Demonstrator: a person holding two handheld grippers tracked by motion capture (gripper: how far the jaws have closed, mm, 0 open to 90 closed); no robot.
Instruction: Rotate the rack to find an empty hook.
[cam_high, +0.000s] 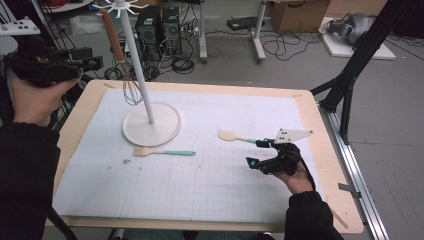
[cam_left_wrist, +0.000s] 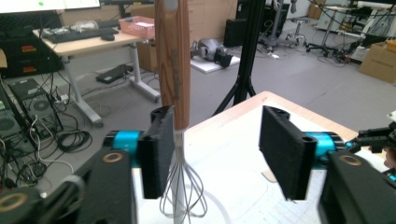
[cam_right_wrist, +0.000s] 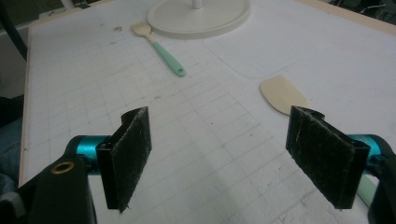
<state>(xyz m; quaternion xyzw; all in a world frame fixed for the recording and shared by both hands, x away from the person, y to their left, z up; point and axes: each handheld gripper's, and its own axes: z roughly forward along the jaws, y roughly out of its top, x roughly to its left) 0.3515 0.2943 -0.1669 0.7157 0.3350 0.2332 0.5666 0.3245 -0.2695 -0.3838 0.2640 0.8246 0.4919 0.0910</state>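
Counter (cam_high: 320, 150): pale wood with a white gridded mat; your 2 forearms come in from the near edge.
Stand (cam_high: 151, 125): white, round-based, pole upright at the far left of the mat, hooks at the top.
Whisk (cam_high: 131, 90): hangs from the stand beside the pole, wooden handle up, wire loops just above the base.
Left tongs (cam_left_wrist: 215, 158): raised at the counter's far left corner, jaws wide apart and gripping nothing; in the left gripper view the whisk handle (cam_left_wrist: 173, 60) lies against 1 pad, well apart from the other.
Right tongs (cam_right_wrist: 233, 158): low over the mat's right side, jaws spread wide with nothing between them.
Near spatula (cam_high: 231, 135): flat, blade just beyond your right tongs.
Green-handled spatula (cam_high: 165, 152): flat, just beside the stand's base.
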